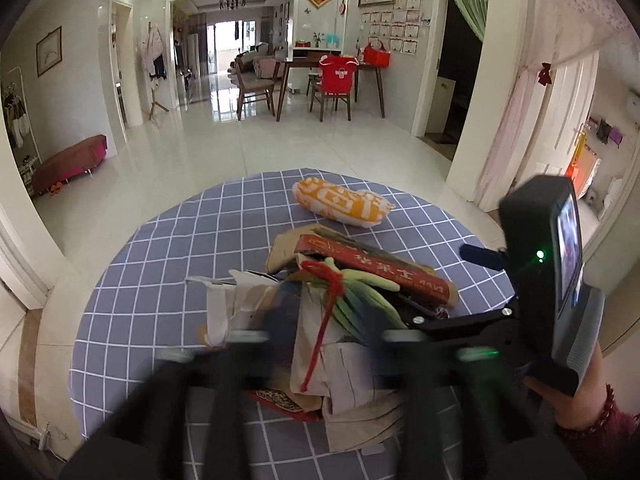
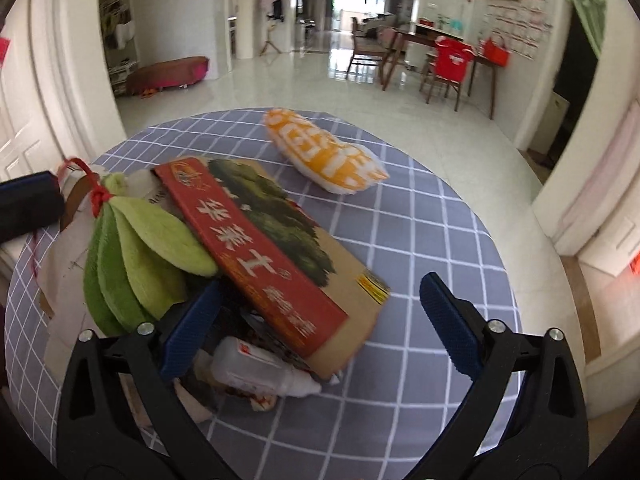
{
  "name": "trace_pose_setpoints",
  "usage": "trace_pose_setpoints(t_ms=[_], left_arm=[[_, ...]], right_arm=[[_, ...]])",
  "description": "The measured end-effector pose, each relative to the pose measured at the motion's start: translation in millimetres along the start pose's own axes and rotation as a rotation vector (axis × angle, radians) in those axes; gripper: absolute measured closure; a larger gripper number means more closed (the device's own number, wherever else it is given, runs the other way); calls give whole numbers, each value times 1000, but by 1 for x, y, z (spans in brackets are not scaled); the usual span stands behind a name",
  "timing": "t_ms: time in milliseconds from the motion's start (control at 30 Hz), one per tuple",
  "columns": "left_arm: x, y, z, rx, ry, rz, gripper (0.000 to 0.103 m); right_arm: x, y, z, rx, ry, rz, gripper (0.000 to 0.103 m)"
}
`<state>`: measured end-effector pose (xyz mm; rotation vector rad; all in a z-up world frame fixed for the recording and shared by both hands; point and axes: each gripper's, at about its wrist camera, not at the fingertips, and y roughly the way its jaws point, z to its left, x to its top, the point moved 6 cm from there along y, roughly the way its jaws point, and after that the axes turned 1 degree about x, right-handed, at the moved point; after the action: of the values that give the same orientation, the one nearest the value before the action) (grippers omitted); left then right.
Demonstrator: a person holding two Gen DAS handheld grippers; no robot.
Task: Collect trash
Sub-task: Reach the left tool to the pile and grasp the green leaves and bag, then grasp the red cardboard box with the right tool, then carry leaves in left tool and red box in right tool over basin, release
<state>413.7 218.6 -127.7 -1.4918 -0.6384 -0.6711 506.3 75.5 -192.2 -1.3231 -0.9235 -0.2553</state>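
Spreading wide, right tongs over red box reading 华莱士, left tongs blurred, state unclear.

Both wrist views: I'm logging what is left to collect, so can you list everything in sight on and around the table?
Tablecloth: one, grey-blue with white grid, covers the round table.
Orange-and-white packet: one, alone on the far side.
Flat box: one, red strip with green picture on brown card, atop the pile.
Green plush item: one, tied with red string, left of the box.
White plastic bottle: one, lying under the box's near end.
Paper scraps: several, white and brown, in the pile.
Dining chairs: two seen, wooden, one red-covered, far room.
Right tongs: blue pads, open over the pile.
Left tongs: blurred, low over the pile.
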Motion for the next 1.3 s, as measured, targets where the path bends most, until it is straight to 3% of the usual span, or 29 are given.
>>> trace_pose_setpoints(t_ms=[33, 100, 200, 300, 367, 467, 700, 1000, 1200, 1300], left_arm=[[2, -1, -2, 17, 14, -22, 27], [3, 4, -6, 19, 28, -13, 28], [7, 14, -10, 7, 31, 0, 28], [11, 28, -15, 25, 62, 25, 48], [11, 37, -15, 15, 52, 42, 73], [12, 45, -14, 23, 55, 52, 90], [23, 6, -6, 4, -9, -66, 93], [42, -56, -10, 11, -46, -190, 93], [48, -81, -40, -17, -22, -221, 93], [48, -89, -78, -62, 24, -227, 93]], right_arm=[[1, 3, 2, 8, -18, 6, 17], [3, 7, 6, 31, -28, 14, 35], [2, 11, 8, 87, -20, 28, 49], [2, 11, 10, 112, -21, 20, 54], [2, 11, 12, 129, -20, 15, 56], [3, 7, 16, 147, -27, 0, 67], [11, -9, 16, 146, -32, -77, 83], [25, -61, -1, 200, 59, -178, 92], [27, -113, -25, 237, 148, -285, 92], [18, -142, -50, 255, 221, -318, 92]])
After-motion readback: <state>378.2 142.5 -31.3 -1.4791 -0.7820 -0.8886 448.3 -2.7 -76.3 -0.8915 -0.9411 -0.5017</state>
